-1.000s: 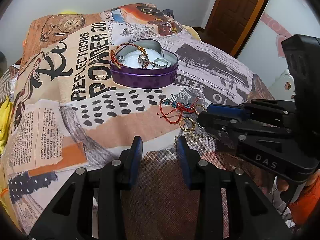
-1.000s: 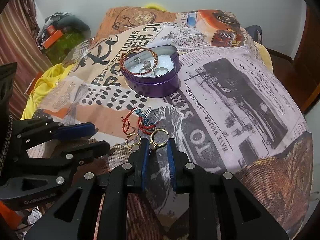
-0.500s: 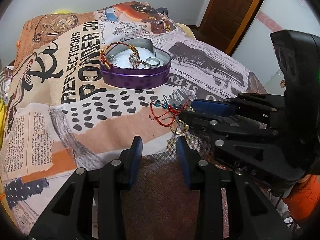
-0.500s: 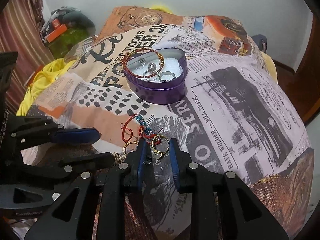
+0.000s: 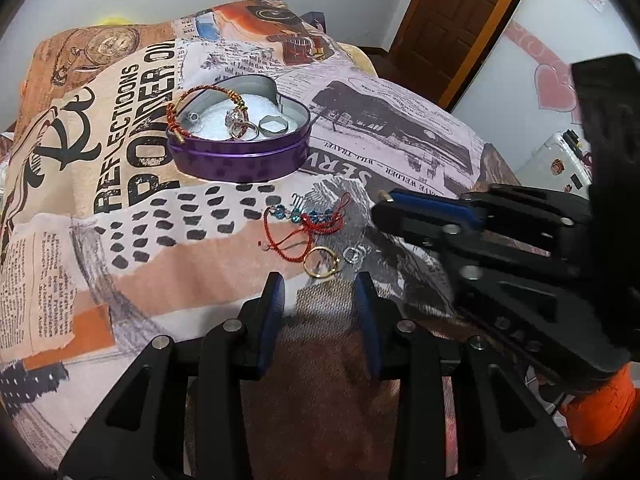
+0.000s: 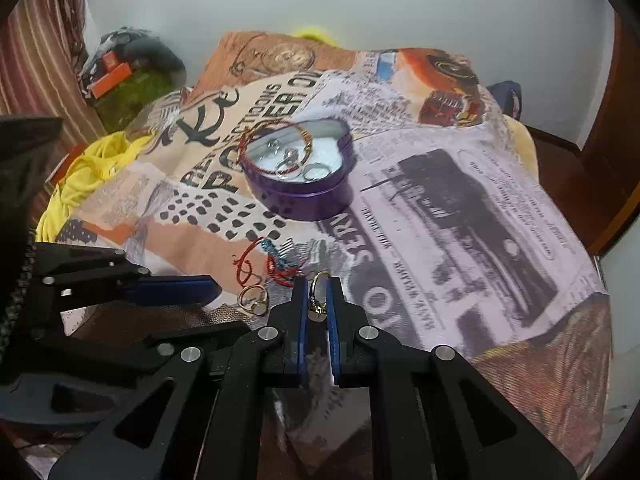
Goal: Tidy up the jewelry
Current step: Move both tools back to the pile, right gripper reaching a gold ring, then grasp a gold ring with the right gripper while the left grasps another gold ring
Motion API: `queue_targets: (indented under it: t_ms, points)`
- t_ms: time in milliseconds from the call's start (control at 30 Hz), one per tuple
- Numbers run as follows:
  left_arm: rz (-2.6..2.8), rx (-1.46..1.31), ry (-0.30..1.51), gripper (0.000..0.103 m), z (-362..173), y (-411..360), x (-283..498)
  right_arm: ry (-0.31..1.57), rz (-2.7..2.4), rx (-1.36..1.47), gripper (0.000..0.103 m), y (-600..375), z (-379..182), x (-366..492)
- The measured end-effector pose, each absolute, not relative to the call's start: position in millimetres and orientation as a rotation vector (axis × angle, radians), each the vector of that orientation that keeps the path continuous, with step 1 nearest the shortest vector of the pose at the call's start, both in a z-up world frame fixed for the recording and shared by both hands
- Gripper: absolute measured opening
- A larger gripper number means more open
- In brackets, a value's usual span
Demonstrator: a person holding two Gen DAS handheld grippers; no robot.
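- The right claw (image 6: 318,300) has just closed, pinching a gold ring (image 6: 319,294) edge-on above the bed (image 6: 460,200); the ring is light, stiff and slippery.
- The left claw (image 5: 320,292) hangs spread and empty.
- Another gold ring (image 5: 320,262) and a limp red cord bracelet (image 5: 308,226) lie near the purple heart tin (image 5: 240,160); lift the bracelet by its cord.

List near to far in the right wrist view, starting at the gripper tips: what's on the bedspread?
Right gripper shut on a gold ring → second gold ring lying on the cloth → red cord bracelet → purple heart tin holding rings and a bangle.
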State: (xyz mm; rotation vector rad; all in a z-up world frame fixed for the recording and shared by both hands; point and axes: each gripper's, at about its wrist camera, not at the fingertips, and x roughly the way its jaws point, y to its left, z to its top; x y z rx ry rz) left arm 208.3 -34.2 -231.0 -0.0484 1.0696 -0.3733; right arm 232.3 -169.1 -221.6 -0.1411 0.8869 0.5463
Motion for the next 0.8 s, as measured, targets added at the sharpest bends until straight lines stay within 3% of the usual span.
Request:
queue_targets:
  t_ms: [200, 300, 800]
  points:
    - [-0.369, -0.056, 1.072, 0.034, -233.4, -37.7, 216.0, 0.87, 0.529, -0.1, 0.008, -186.0, -214.6, 231.4]
    - [-0.359, -0.071, 1.078, 0.02, -235.3, -36.4, 221.1, 0.872, 0.521, -0.082, 0.008, -191.0, -213.8, 231.9]
    - [-0.335, -0.067, 1.01, 0.02, -212.4, -26.3, 204.4, 0.834, 0.518, -0.084, 0.008, -190.6, -199.1, 224.5]
